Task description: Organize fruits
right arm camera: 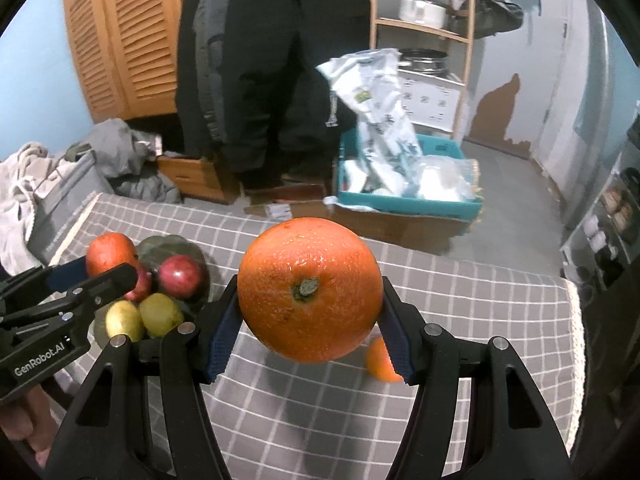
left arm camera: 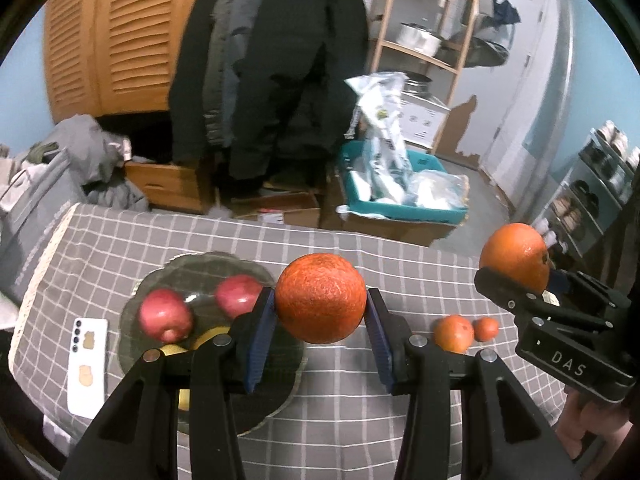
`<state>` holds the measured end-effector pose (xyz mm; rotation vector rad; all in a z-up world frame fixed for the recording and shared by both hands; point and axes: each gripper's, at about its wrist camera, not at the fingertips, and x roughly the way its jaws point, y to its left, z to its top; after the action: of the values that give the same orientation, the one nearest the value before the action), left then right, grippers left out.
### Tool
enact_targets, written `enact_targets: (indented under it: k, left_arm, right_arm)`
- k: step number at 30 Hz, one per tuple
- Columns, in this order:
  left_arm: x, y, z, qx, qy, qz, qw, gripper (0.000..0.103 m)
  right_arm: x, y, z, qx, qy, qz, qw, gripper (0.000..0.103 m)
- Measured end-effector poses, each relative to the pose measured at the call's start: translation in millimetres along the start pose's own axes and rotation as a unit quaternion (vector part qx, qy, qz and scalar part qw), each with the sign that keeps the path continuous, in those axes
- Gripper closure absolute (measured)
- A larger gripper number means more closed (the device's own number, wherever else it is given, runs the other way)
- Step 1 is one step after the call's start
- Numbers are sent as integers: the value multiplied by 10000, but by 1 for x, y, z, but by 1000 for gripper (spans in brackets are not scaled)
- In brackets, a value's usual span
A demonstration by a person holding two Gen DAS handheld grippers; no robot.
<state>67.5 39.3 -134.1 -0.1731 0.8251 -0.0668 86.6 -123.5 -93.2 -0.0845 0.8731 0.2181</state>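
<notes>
My left gripper [left arm camera: 321, 316] is shut on a large orange [left arm camera: 321, 298] and holds it above the table, just right of a glass plate [left arm camera: 256, 412]. The plate holds two red apples [left arm camera: 165, 314] and, in the right wrist view, two yellow-green fruits [right arm camera: 160, 314]. My right gripper [right arm camera: 310, 320] is shut on another large orange [right arm camera: 310, 294], stem end facing the camera, raised above the table. It shows at the right of the left wrist view [left arm camera: 516, 258]. Two small oranges [left arm camera: 454, 332] lie on the checked cloth between the grippers.
A white phone [left arm camera: 87, 364] lies left of the plate. The grey checked tablecloth [left arm camera: 340, 420] covers the table; its far edge drops to the floor. Beyond are a teal box of bags [left arm camera: 400, 196], hanging dark coats, a wooden shelf and piled clothes at left.
</notes>
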Motion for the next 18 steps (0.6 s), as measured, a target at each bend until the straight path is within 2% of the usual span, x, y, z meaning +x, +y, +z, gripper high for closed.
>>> enact_targets:
  k: [11,18]
  left_arm:
    - [2,62,-4,-355,77,368,9987,58]
    - [13,97,-18,-537,292,553,9966,58]
  right_arm:
    - [36,60,9,-337,195,400,9984,39]
    - [61,92,7,-517,424,602,9959,39]
